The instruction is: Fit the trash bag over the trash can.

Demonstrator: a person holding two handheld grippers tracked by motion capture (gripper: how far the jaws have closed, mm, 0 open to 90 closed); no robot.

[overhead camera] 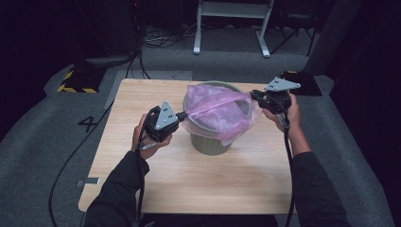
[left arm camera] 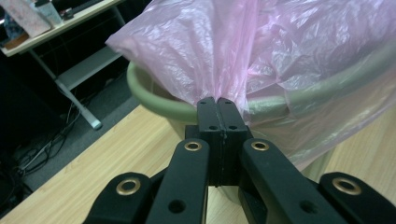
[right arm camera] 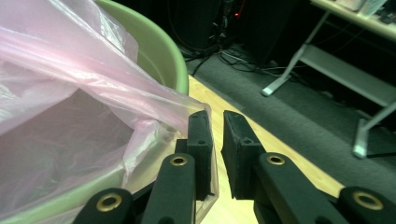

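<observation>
A green waste bin stands in the middle of the wooden table, lined with a thin pink plastic bag. At the bin's left rim my left gripper is shut on a gathered fold of the bag, pulling it taut toward the left gripper. My right gripper is at the bin's far right rim. Its jaws stand a little apart around the right gripper's gap. The bag's edge drapes over one finger and is not pinched.
A white metal table frame and tangled cables lie on the grey floor beyond the table. A black-and-yellow striped block sits off the table's far left corner. Bare tabletop lies in front of the bin.
</observation>
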